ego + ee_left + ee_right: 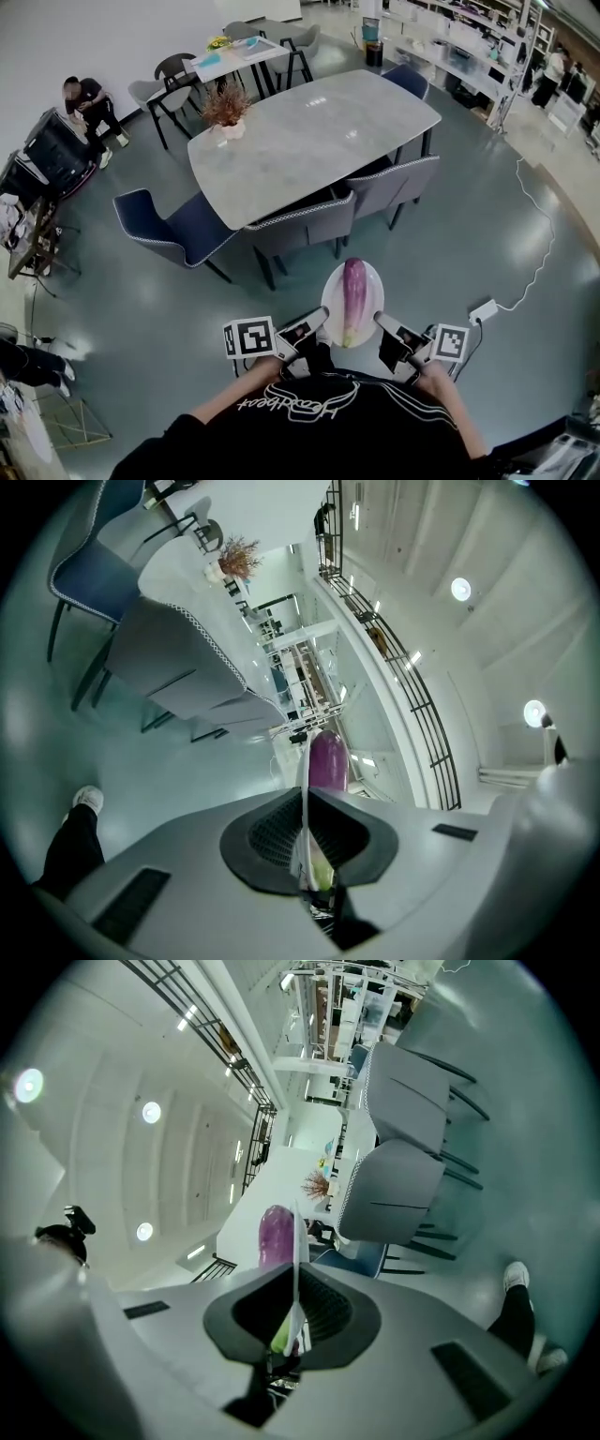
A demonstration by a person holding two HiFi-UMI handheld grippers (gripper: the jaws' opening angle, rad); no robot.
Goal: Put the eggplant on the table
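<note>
A purple eggplant (353,292) with a green stem end lies lengthwise on a white oval plate (329,298), carried above the floor just in front of the person's chest. My left gripper (316,325) is shut on the plate's left rim and my right gripper (382,324) is shut on its right rim. In the left gripper view the plate rim (301,761) runs edge-on between the jaws of the left gripper (305,799), with the eggplant (327,759) beyond. The right gripper view shows the right gripper (296,1286) clamping the plate edge (296,1241) beside the eggplant (275,1232). The grey table (309,131) stands ahead.
Two grey chairs (305,223) are tucked in at the table's near side, between the plate and the tabletop. A blue chair (173,230) stands at the left. A potted dried plant (227,108) sits on the table's left end. A power strip (483,310) and cable lie on the floor at the right.
</note>
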